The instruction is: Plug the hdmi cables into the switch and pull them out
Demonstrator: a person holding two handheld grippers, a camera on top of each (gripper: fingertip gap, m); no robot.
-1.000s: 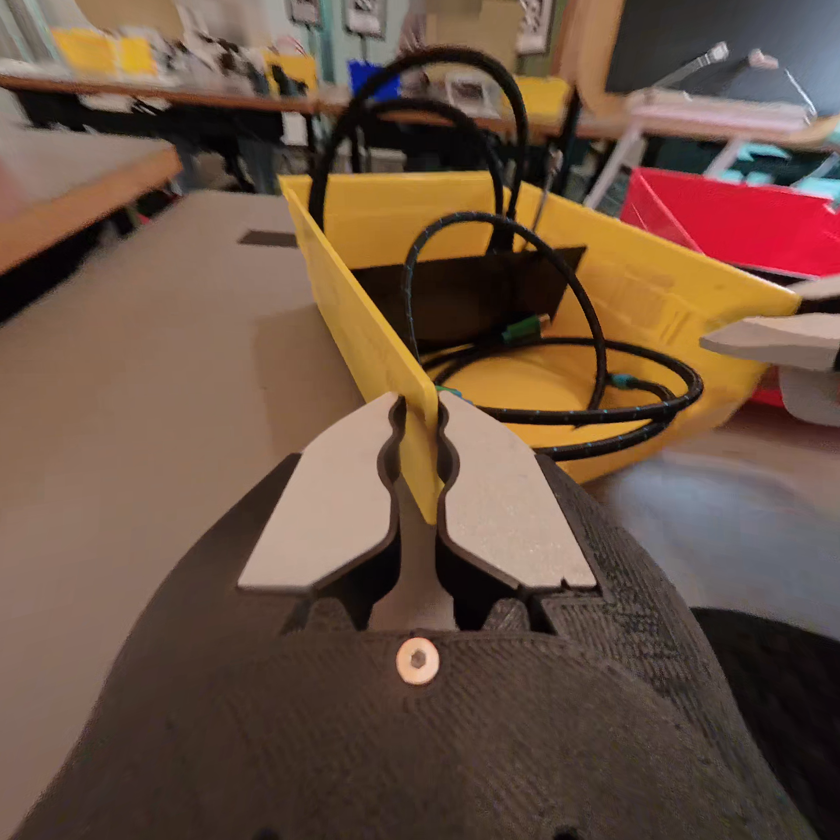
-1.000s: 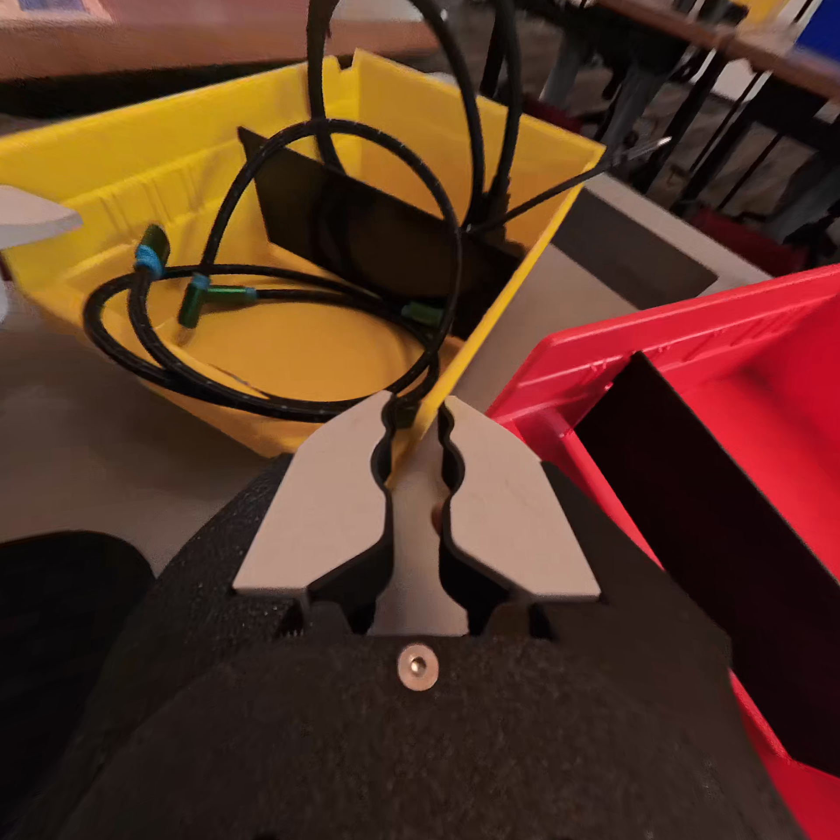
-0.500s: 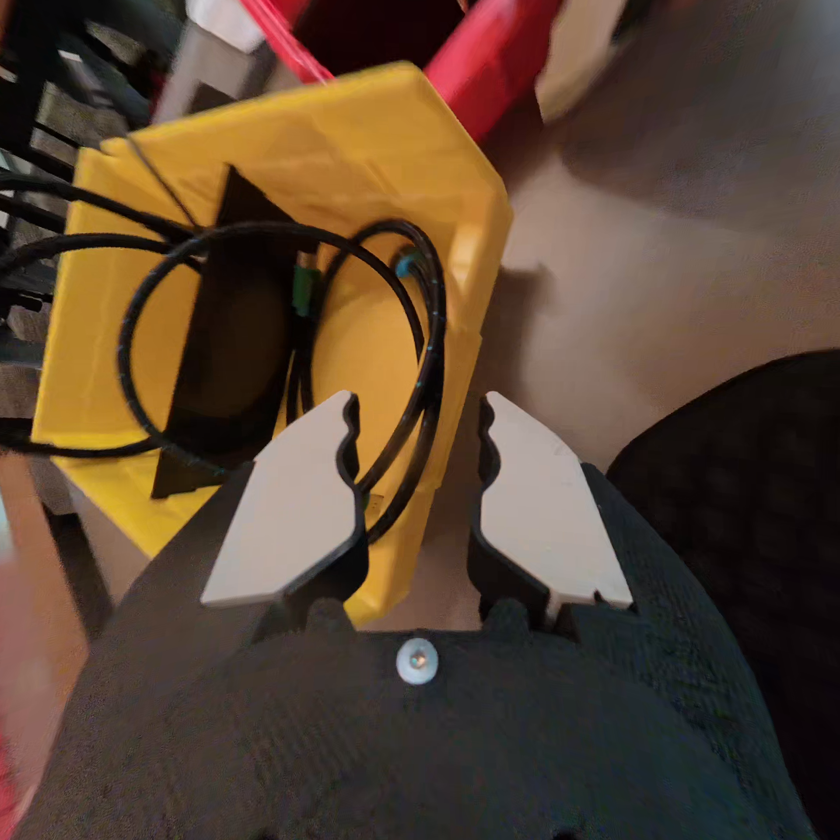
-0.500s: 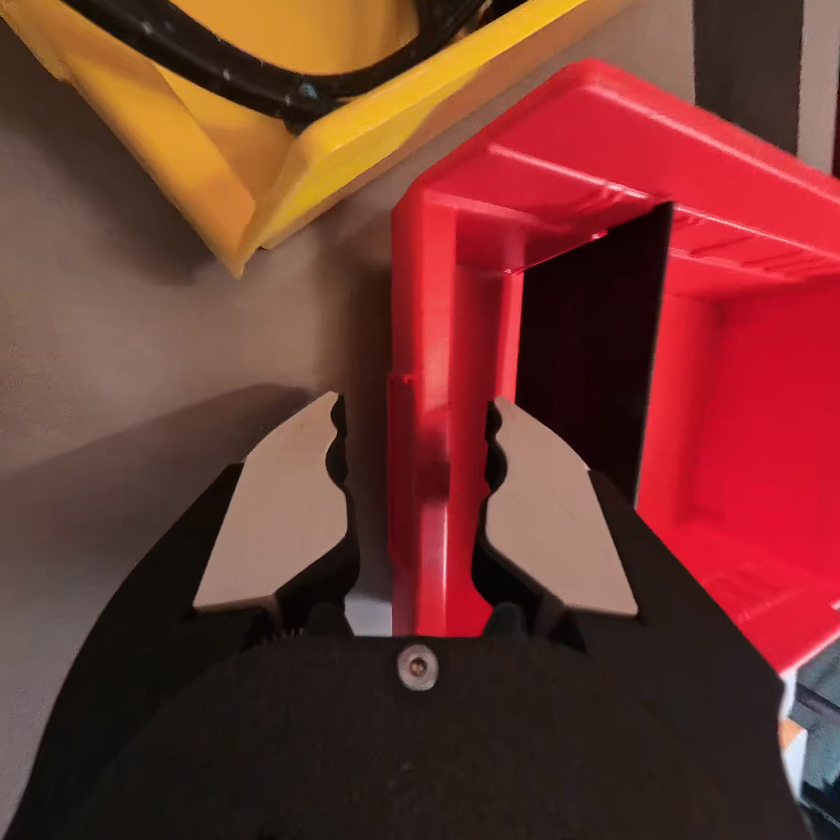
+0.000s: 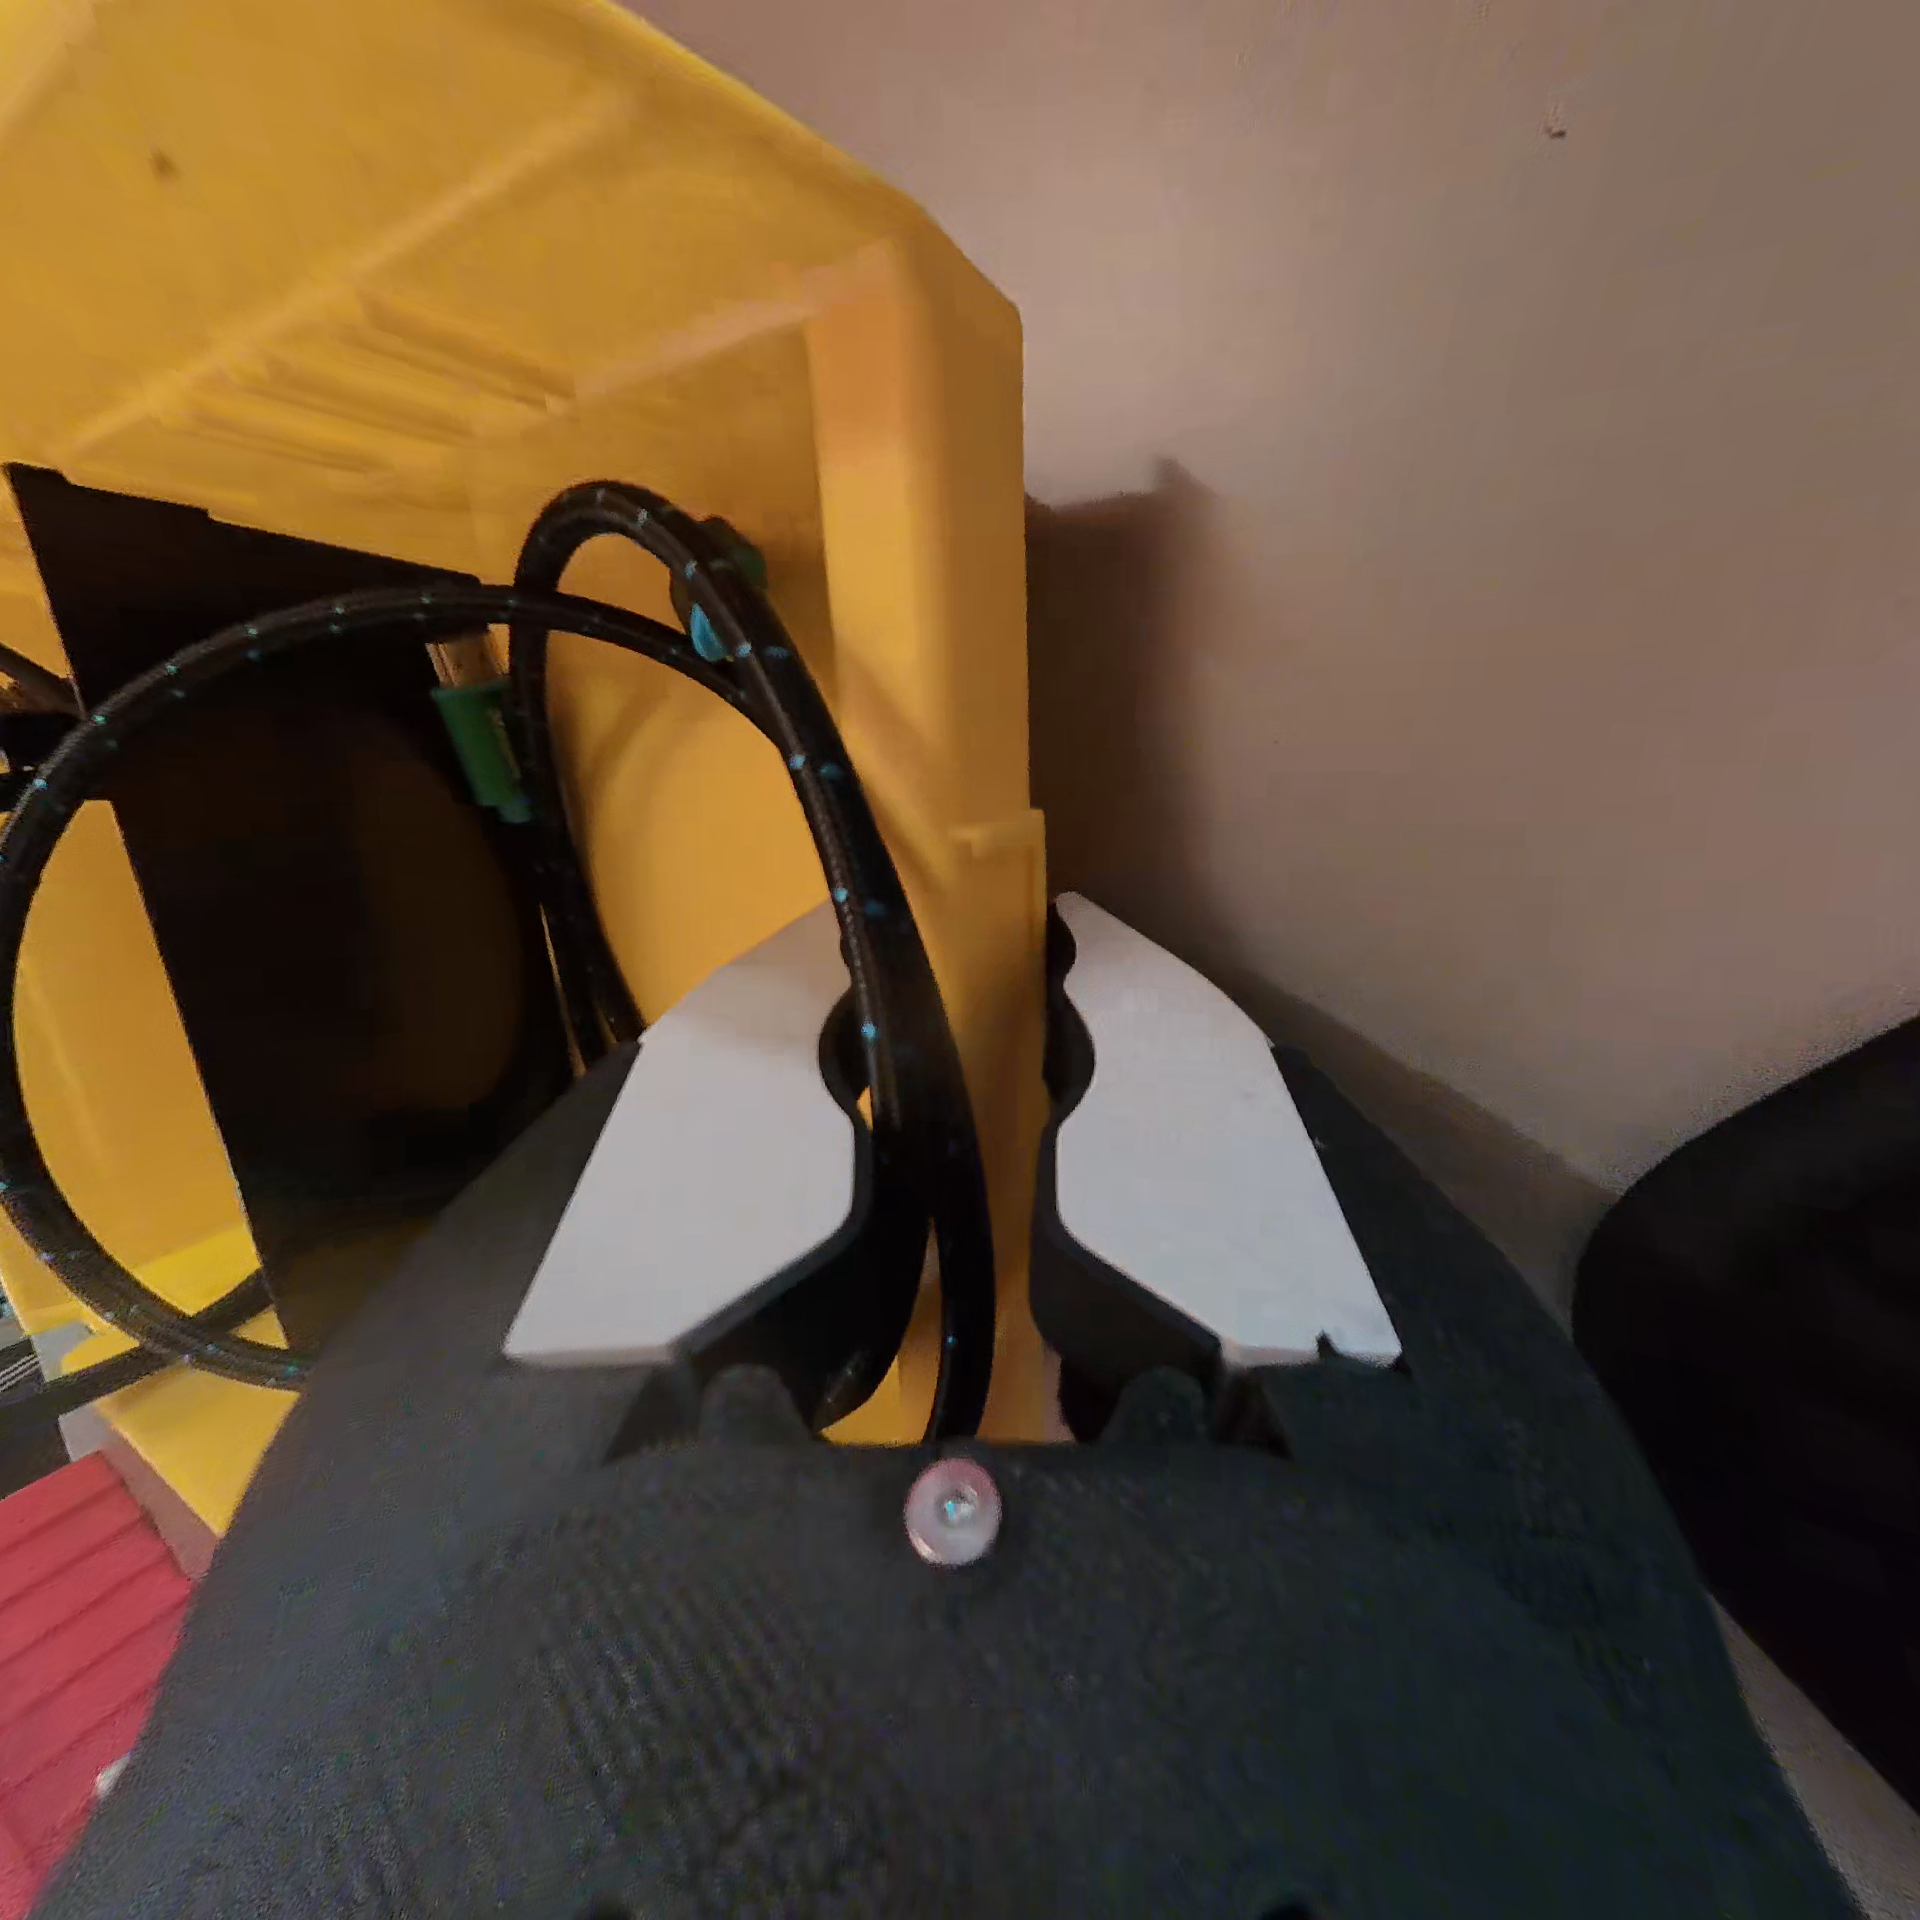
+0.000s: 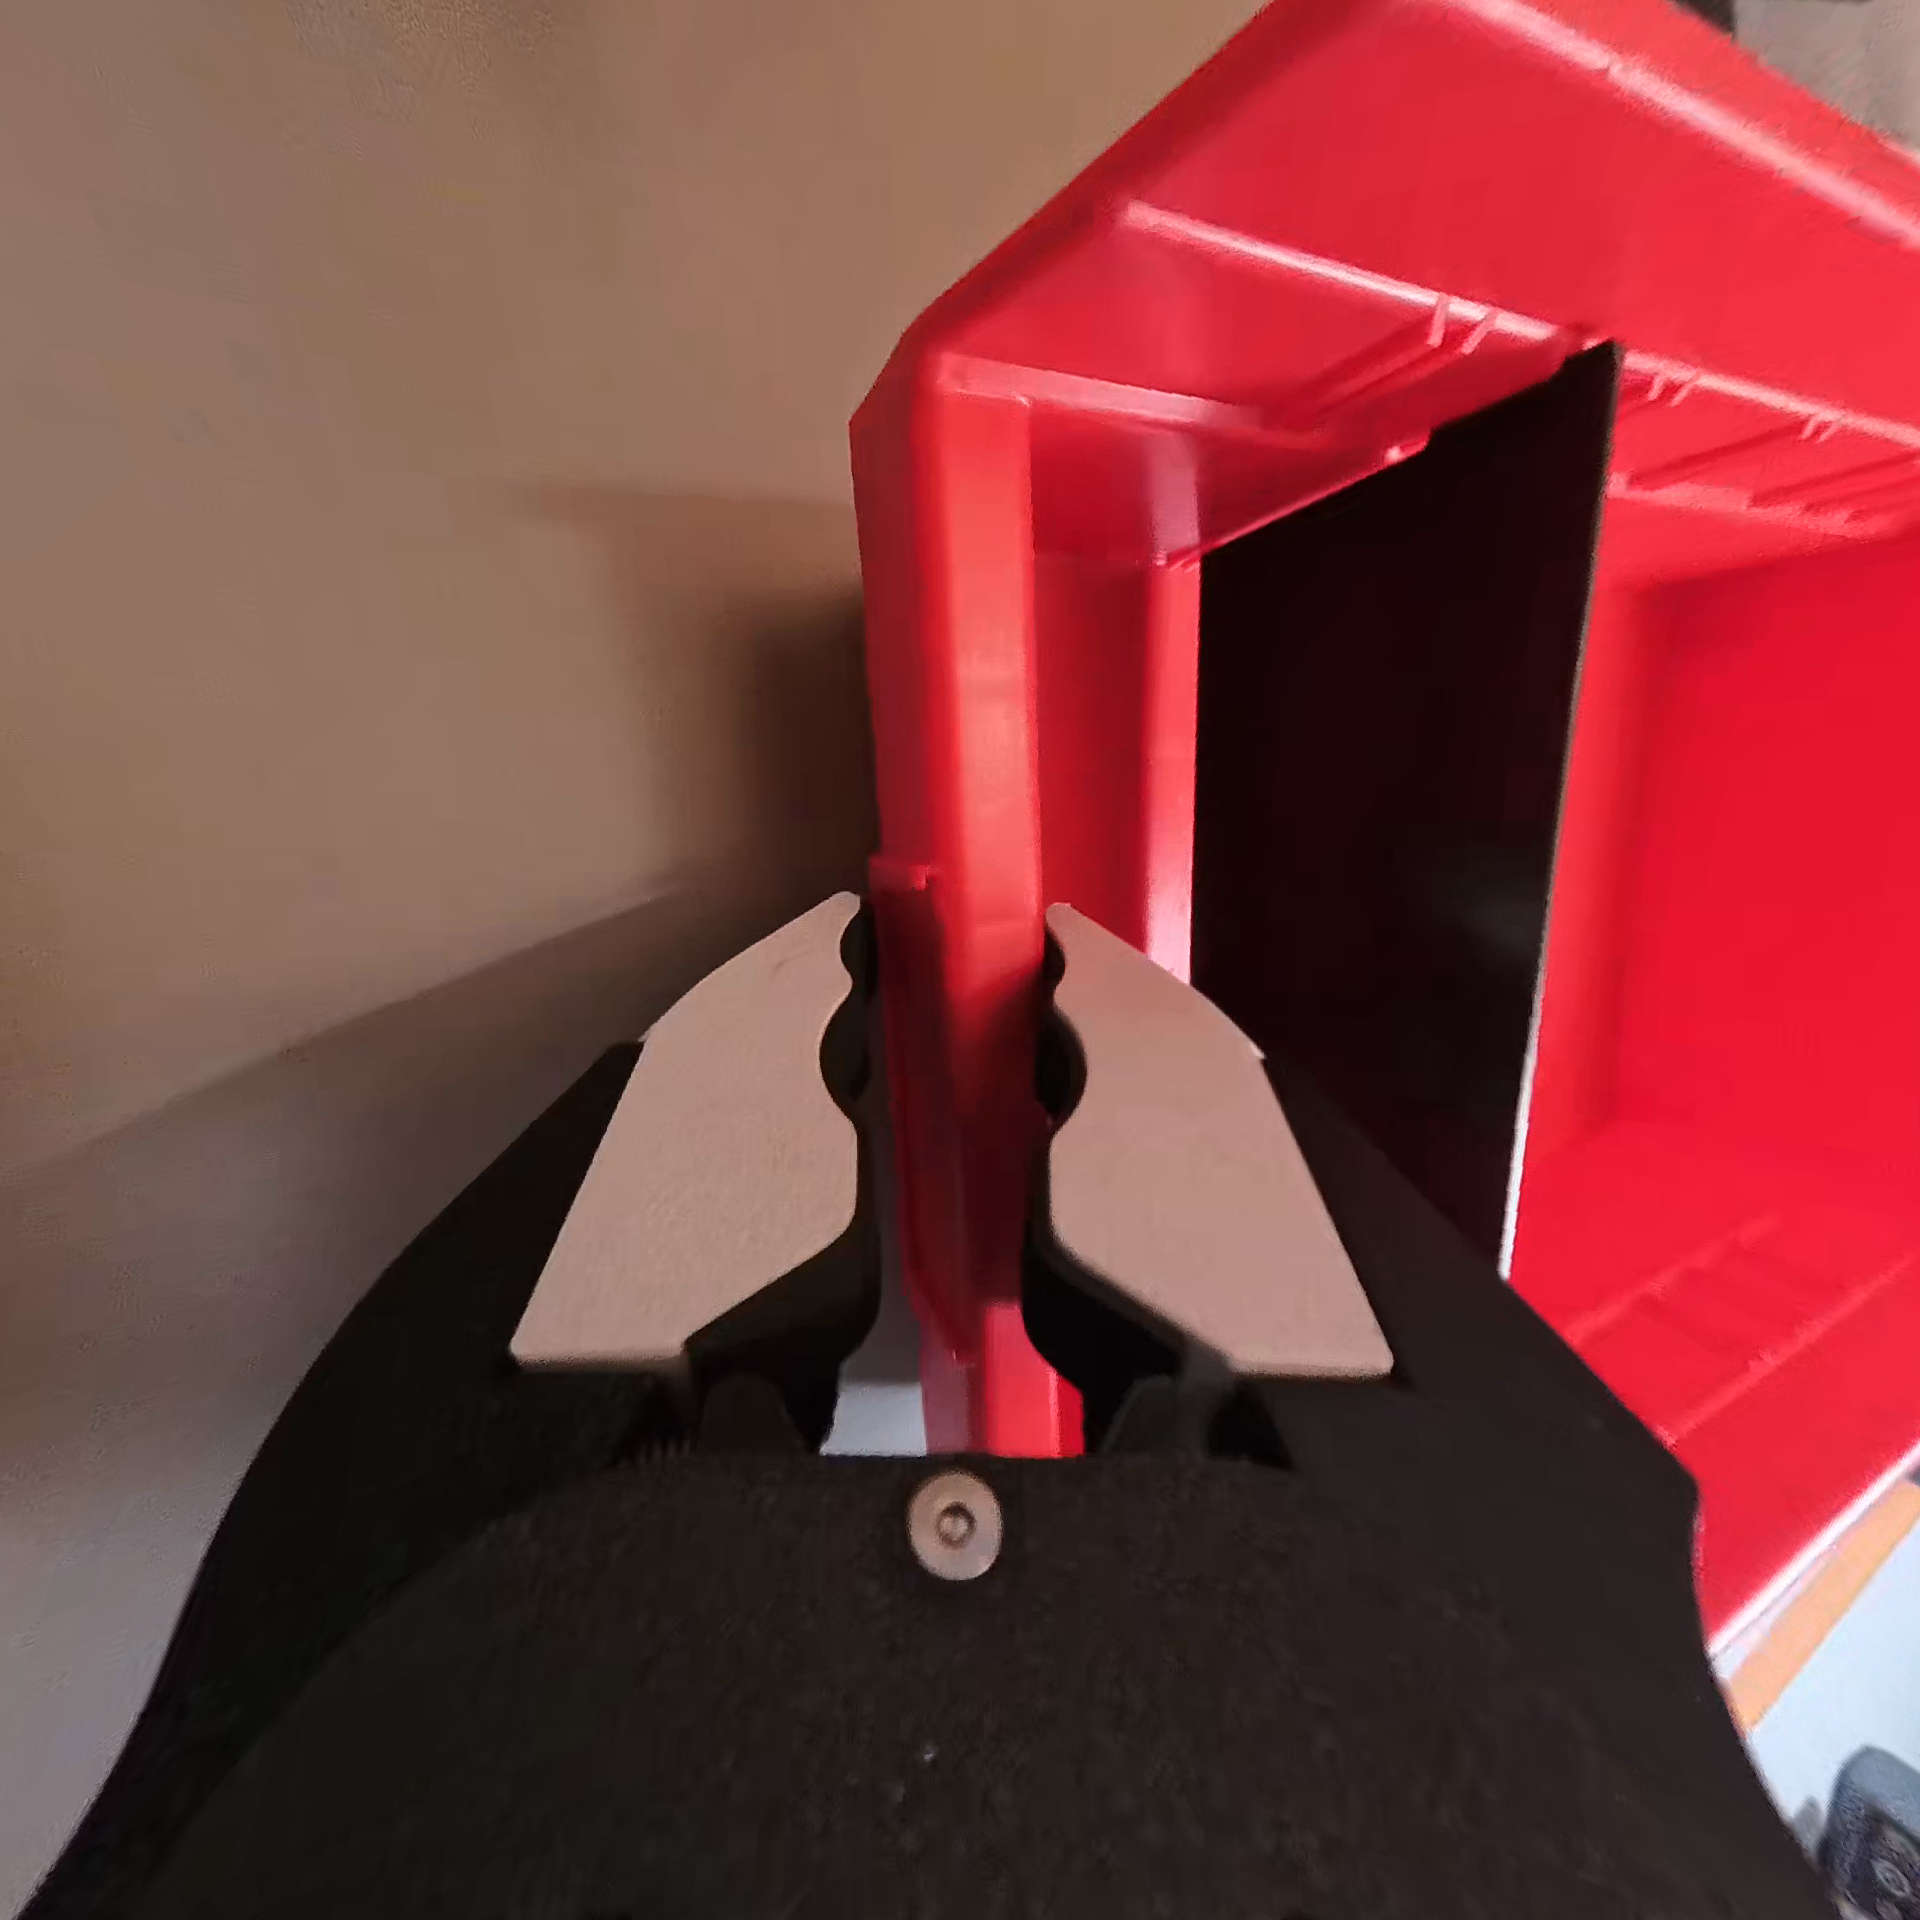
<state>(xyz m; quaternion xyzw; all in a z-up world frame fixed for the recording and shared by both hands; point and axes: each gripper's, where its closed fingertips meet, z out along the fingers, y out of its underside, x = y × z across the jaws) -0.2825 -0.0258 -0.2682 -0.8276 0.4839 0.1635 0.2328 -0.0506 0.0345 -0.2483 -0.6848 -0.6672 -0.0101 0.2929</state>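
Note:
Black braided HDMI cables lie coiled in a yellow bin, with a green plug near a black divider and another plug by the wall. My left gripper straddles the bin's side wall; its jaws are closed on the wall and on one cable loop that runs between them. My right gripper is shut on the side wall of an empty red bin. No switch is in view.
The red bin holds a black divider. Both bins stand on a beige table, also visible in the left wrist view. A dark rounded shape sits at the right; a red ribbed edge at the lower left. Across from one pair of fingers to the other is roughly 25 centimetres.
Both grippers let go of the yellow bin's corners and opened. The left then closed on the yellow wall and a cable; the right moved to the red bin and closed on its wall.

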